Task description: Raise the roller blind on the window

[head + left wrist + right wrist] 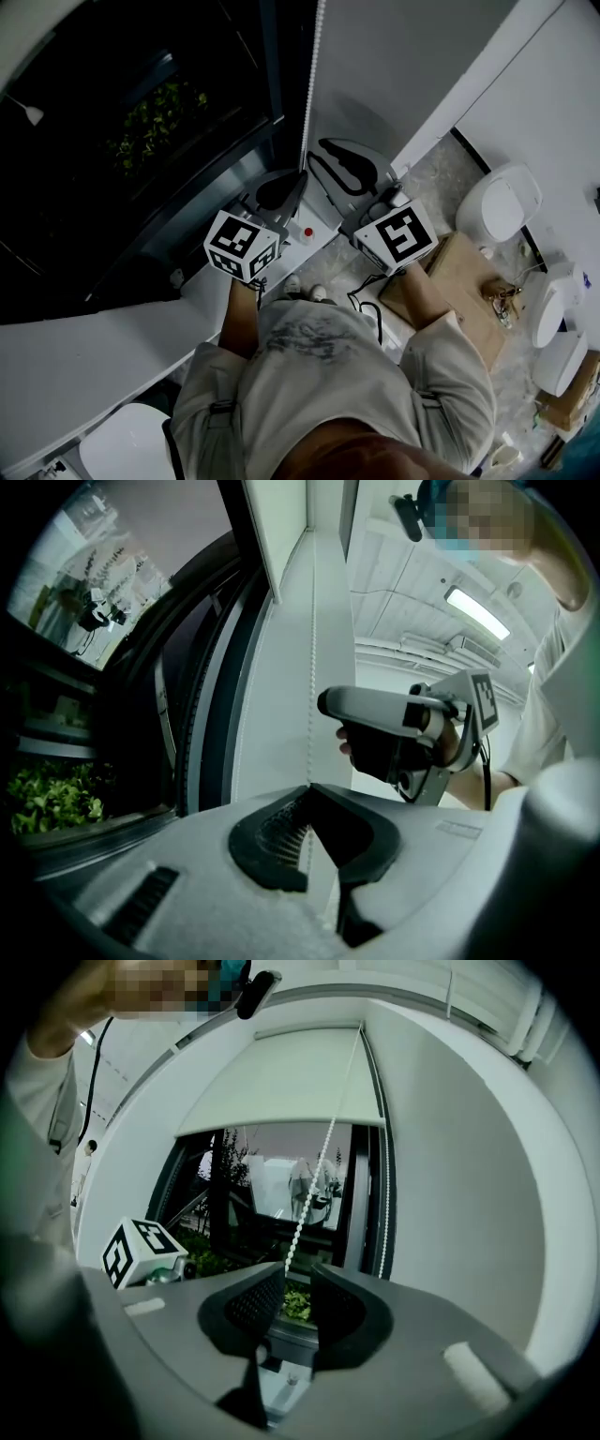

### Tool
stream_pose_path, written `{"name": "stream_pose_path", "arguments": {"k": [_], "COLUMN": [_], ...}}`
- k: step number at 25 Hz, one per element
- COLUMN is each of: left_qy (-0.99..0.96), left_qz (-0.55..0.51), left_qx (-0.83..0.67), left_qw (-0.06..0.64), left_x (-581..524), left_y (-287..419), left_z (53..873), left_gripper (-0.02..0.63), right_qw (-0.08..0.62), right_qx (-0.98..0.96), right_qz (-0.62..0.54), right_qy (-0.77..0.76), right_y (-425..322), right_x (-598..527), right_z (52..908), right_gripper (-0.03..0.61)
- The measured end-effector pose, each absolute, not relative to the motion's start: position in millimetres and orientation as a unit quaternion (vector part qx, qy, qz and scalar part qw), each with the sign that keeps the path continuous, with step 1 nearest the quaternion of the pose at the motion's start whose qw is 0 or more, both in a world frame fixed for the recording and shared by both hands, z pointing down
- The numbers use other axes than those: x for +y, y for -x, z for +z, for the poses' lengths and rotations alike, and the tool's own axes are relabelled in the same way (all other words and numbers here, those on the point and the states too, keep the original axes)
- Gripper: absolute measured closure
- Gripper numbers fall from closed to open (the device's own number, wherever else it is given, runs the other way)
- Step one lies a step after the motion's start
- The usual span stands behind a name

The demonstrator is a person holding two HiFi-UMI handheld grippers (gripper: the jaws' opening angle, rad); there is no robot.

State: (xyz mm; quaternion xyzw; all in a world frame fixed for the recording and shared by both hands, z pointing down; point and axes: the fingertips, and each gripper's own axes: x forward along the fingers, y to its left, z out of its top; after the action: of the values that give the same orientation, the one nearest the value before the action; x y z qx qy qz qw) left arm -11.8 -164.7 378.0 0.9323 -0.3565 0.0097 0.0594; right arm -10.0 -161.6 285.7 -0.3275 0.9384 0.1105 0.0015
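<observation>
Left gripper (309, 789): I had these jaws pressed together at the tips, pinching the bead chain (312, 705) right there.
Bead chain: from the left jaws it ran straight up and away ahead of them. In the right gripper view it slanted down from the blind's right end to the mouth of the right jaws.
Right gripper (298, 1274): jaws a little spread, with a narrow gap showing between the pads. The chain came down to the tip of the left-hand pad, and I could not tell whether it touched.
Roller blind (281, 1082): high above and beyond the right jaws, it covered the top part of the window (272, 1194), with bare glass beneath its hem.
Second strand (384, 1213): it hung just right of the right jaws' line, along the window's right edge.
Plants (296, 1303): green leaves showed straight through the right jaws' gap, outside the glass.
Marker cube (136, 1246): the left gripper's cube sat off to the left of the right jaws, about level with them.
Head view: both grippers were up side by side at the window's edge, the left jaws on the chain and the right jaws just to its right.
</observation>
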Motion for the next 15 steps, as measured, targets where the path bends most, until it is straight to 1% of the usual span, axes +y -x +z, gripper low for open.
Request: {"name": "stream_pose_path", "arguments": {"k": [11,12,13,15], "left_qy": [-0.933,-0.933,-0.934,-0.934], "left_qz": [0.012,0.012,0.012,0.012], "left_qx": [-0.354,-0.354,-0.354,-0.353], "left_qw": [0.057,0.057,0.057,0.056], "left_x": [-164.5,-164.4,-164.2,-164.3], "left_y": [9.9,9.7,9.5,9.2], "left_z": [378.0,378.2,378.2,377.8], "left_gripper": [0.601,0.601,0.601,0.601], "right_qw": [0.012,0.013,0.014,0.016], "right_qx": [0.941,0.941,0.940,0.941], "right_qz": [0.124,0.123,0.122,0.116], "right_qy": [0.315,0.316,0.317,0.316], "right_y": [22.4,22.8,23.0,24.0], "right_x": [-169.7,-171.0,-172.0,-172.9], "right_z": [245.6,243.9,242.6,241.4], "right_gripper": [0.479,0.486,0.510,0.539]}}
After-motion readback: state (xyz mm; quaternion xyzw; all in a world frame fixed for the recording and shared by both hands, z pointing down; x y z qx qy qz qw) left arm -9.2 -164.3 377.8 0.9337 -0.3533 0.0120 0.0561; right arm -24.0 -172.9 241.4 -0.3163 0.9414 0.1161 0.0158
